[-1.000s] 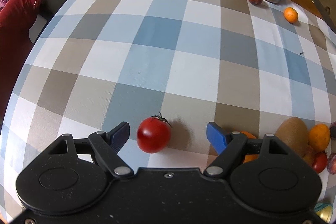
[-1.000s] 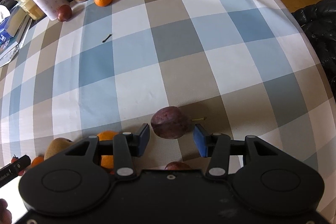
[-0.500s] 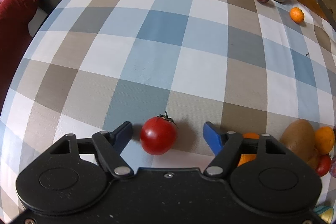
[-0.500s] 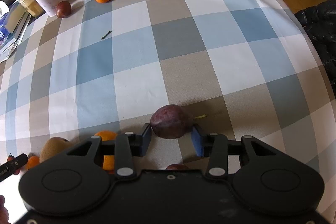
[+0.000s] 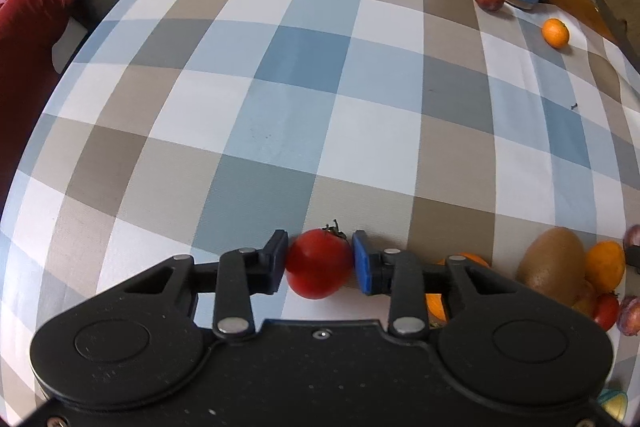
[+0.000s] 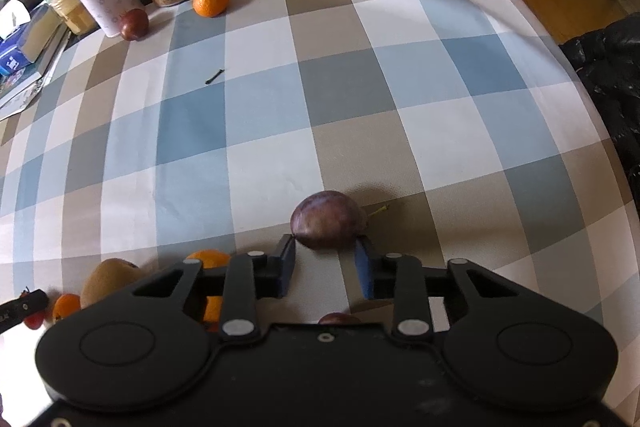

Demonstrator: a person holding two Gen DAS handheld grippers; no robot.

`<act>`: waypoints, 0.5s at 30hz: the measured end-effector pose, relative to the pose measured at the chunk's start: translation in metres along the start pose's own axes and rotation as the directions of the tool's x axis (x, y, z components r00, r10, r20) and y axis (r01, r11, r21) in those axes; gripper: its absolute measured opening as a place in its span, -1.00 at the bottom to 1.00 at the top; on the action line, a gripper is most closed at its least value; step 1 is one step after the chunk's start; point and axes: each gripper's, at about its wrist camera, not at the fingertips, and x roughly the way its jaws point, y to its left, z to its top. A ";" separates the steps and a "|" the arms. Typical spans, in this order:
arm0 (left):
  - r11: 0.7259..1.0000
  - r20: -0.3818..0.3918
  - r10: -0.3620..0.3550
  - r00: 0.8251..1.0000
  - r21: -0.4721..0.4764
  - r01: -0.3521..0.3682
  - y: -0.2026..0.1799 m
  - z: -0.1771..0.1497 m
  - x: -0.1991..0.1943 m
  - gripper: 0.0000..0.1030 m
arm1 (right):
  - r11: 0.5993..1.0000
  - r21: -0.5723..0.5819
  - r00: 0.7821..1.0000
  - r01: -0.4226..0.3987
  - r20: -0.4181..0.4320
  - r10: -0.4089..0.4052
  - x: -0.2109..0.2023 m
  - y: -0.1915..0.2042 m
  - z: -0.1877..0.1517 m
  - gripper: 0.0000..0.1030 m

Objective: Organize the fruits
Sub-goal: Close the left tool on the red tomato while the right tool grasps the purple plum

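Left wrist: left tongs (image 5: 320, 263) clamp tomato (image 5: 319, 264), right tongs (image 6: 325, 259) clamp plum (image 6: 326, 219)

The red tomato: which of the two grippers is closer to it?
Left. The left gripper is shut on the tomato; the right gripper is off beside the fruit pile, clamping a purple plum.
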 end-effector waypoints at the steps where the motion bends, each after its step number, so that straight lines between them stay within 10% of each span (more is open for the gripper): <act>1: 1.000 0.002 0.001 1.000 0.002 -0.001 -0.001 0.000 -0.001 -0.15 | 1.000 -0.001 1.000 -0.003 -0.001 0.003 -0.002 0.000 0.000 -0.85; 15: 1.000 0.010 -0.011 1.000 0.006 0.011 -0.005 -0.003 -0.008 -0.15 | 0.989 0.114 0.996 -0.089 0.008 0.089 -0.023 -0.025 0.008 -0.63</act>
